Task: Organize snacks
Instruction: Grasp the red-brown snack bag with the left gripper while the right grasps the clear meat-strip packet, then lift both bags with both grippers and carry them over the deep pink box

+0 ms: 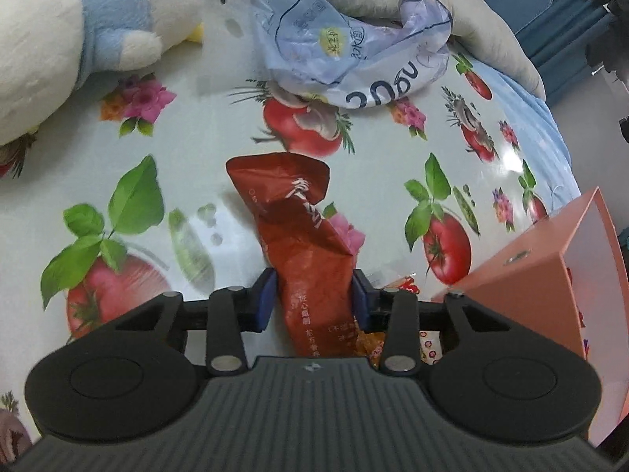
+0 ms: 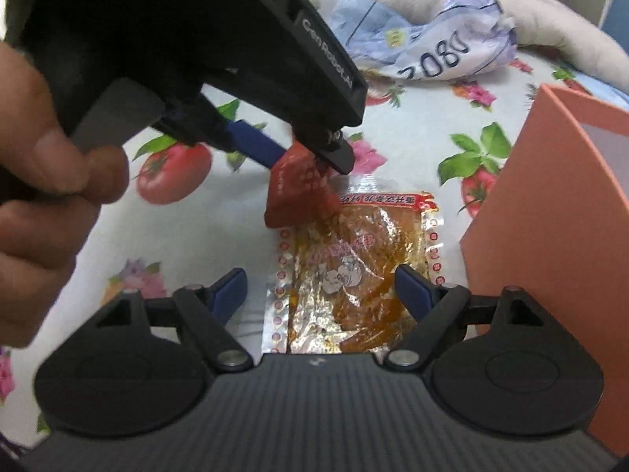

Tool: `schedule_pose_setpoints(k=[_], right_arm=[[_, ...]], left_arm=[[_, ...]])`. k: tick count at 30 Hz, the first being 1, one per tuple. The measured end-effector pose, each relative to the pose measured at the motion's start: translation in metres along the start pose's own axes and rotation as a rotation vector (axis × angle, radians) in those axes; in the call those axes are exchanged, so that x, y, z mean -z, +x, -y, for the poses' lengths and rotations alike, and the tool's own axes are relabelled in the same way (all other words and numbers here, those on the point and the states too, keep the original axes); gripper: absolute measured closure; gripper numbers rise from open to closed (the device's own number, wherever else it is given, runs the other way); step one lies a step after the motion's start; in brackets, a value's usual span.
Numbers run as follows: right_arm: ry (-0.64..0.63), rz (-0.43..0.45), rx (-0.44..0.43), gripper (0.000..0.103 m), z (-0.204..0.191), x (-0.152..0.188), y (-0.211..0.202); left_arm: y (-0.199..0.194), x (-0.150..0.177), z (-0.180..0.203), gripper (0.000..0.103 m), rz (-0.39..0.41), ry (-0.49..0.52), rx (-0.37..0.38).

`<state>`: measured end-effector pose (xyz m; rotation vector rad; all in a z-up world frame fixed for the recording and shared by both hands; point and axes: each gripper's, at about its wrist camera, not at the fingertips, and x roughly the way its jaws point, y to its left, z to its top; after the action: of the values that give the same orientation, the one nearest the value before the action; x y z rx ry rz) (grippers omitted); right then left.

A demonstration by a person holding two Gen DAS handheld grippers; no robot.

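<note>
My left gripper [image 1: 313,299] is shut on a red snack packet [image 1: 298,228] and holds it above the tablecloth. In the right wrist view the left gripper [image 2: 302,157] comes in from the upper left with the red packet [image 2: 298,192] hanging from it. My right gripper [image 2: 320,289] is open, its blue pads on either side of a clear packet of orange snack [image 2: 354,271] that lies flat on the table. A corner of that clear packet shows in the left wrist view [image 1: 373,346].
An orange box [image 2: 550,216] stands at the right, also in the left wrist view [image 1: 523,287]. A crumpled blue-white plastic bag [image 1: 346,51] and a white and blue plush toy [image 1: 78,31] lie at the back. A tomato-print tablecloth [image 1: 196,126] covers the table.
</note>
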<state>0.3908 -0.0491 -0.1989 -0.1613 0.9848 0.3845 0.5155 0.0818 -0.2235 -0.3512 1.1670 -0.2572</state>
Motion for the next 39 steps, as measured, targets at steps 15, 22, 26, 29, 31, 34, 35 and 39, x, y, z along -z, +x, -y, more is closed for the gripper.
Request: schedule_pose_setpoints(k=[15,22,26,29,31,34,35,39], right_arm=[[-0.146,-0.091,-0.15,0.018,-0.036,0.063,-0.049],[-0.035,0.03,-0.117,0.02,-0.03,0.071,-0.08],[0.0,0.057,-0.017,0.016,-0.026,0.063,-0.068],[0.011,-0.002,0.014,0.016,-0.02,0.057,-0.046],[-0.02,-0.015,0.05,0.009,-0.022,0.058,-0.036],[0.02,-0.003,0.012,0.0,-0.015,0.063,-0.033],[0.003,0.004,0.014,0.0,-0.017,0.065,-0.033],[-0.025,0.019,-0.011,0.0,-0.019,0.066,-0.033]], left_arm=[[-0.091,0.116,-0.036,0.061,0.069,-0.147,-0.084],[-0.121,0.168,-0.048,0.061,0.105,-0.199,-0.139],[-0.123,0.18,-0.055,0.061,0.109,-0.24,-0.141],[-0.122,0.184,-0.053,0.061,0.104,-0.242,-0.15],[-0.121,0.188,-0.052,0.061,0.102,-0.242,-0.147],[-0.119,0.193,-0.049,0.061,0.097,-0.234,-0.143],[-0.118,0.195,-0.048,0.061,0.095,-0.231,-0.141],[-0.118,0.199,-0.047,0.061,0.113,-0.232,-0.133]])
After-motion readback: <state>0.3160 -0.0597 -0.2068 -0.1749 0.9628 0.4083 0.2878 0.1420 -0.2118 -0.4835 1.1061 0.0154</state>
